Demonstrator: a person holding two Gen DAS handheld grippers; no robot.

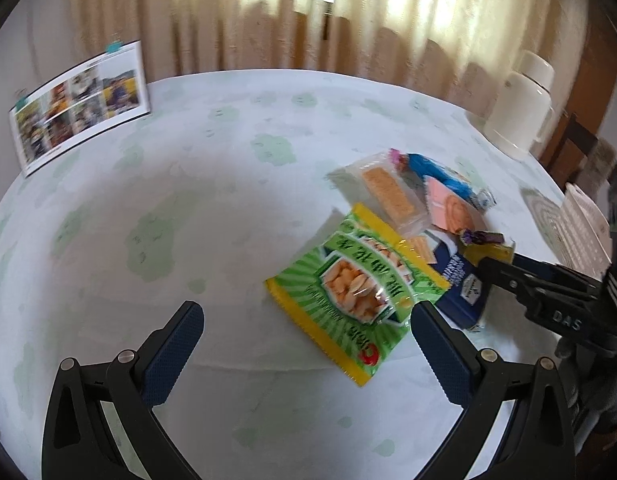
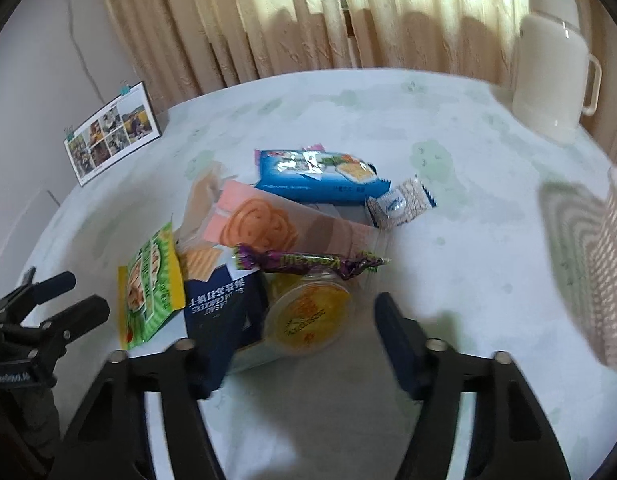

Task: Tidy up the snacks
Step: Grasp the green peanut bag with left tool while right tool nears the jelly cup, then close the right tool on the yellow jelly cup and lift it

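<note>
A heap of snacks lies on the round table (image 2: 448, 264): a green-and-yellow peanut packet (image 1: 360, 284), a dark blue box (image 2: 224, 308), a yellow jelly cup (image 2: 308, 316), a purple candy (image 2: 304, 262), a pink biscuit packet (image 2: 260, 224) and a blue packet (image 2: 316, 172). My right gripper (image 2: 296, 332) straddles the jelly cup and the box corner. Its right pad (image 2: 392, 328) stands clear of the cup, and its left finger is partly hidden by the box. My left gripper (image 1: 308, 316) hangs open just short of the peanut packet, holding nothing.
A white thermos jug (image 2: 548, 64) stands at the far right of the table. A pink perforated basket (image 2: 612, 264) sits at the right edge. A photo calendar (image 1: 80, 108) stands at the far left. Curtains hang behind the table.
</note>
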